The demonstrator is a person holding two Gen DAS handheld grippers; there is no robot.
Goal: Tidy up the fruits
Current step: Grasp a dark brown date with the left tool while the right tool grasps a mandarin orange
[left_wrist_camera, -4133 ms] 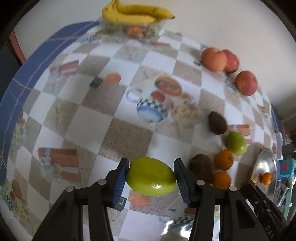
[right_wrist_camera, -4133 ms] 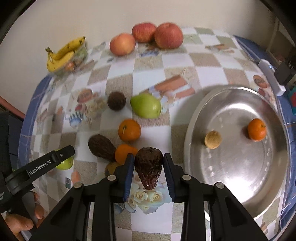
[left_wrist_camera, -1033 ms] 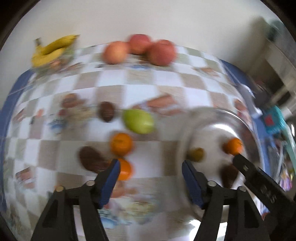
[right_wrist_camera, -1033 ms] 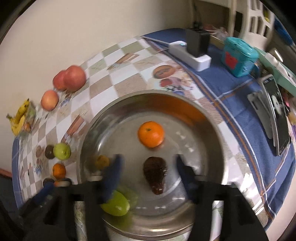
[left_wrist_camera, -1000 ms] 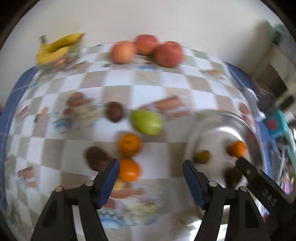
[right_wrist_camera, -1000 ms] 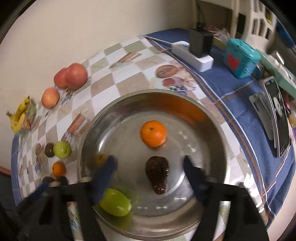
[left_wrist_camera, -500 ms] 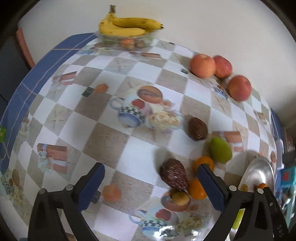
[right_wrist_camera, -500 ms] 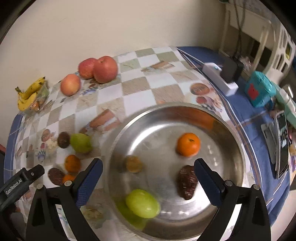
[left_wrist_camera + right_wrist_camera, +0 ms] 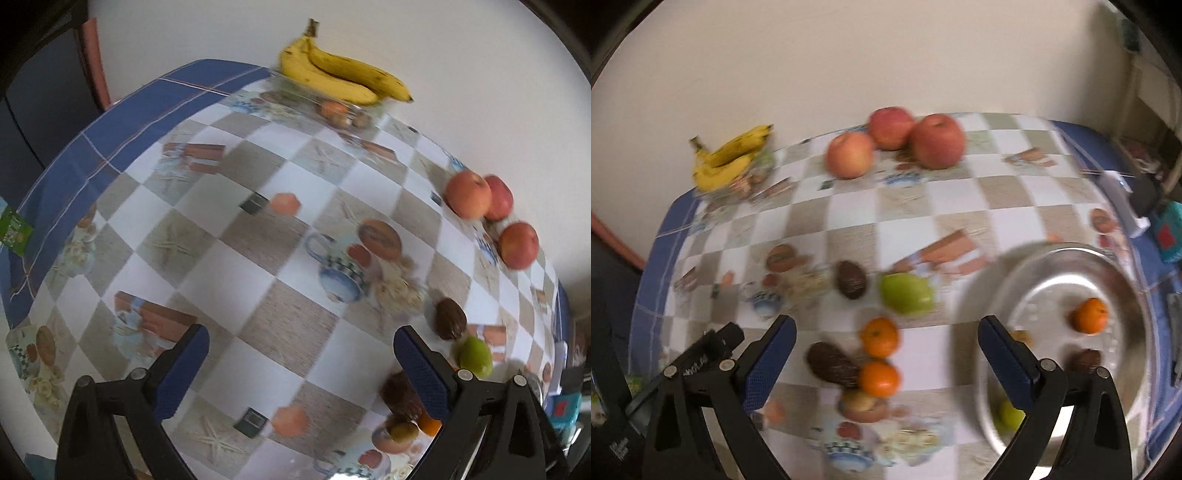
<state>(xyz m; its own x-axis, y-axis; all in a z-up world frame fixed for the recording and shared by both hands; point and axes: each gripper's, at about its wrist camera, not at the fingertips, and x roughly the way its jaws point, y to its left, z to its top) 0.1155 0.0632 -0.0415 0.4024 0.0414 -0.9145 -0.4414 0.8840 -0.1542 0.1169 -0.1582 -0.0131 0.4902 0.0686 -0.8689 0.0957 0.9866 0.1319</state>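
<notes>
Both grippers are open and empty above the checkered table. My right gripper (image 9: 886,354) hovers over two oranges (image 9: 879,376), a dark brown fruit (image 9: 831,365) and a small yellowish fruit (image 9: 860,400). A green fruit (image 9: 907,293) and a round brown fruit (image 9: 851,278) lie beyond. The steel plate (image 9: 1008,280) on the right holds an orange (image 9: 1089,315), a dark fruit (image 9: 1084,360) and a green fruit (image 9: 1010,413). My left gripper (image 9: 301,362) faces bare tablecloth; a green fruit (image 9: 476,356) and brown fruits (image 9: 448,319) lie to its right.
Three red apples (image 9: 936,140) and a banana bunch (image 9: 729,157) on a clear box sit by the back wall. A white power strip (image 9: 1121,203) and a teal box (image 9: 1169,236) lie right of the plate. The left gripper's arm (image 9: 698,356) shows at lower left.
Both grippers have let go of their fruits, which now lie in the plate. The right gripper has swung left from the plate toward the loose fruits. The left gripper has swung left, off the plate.
</notes>
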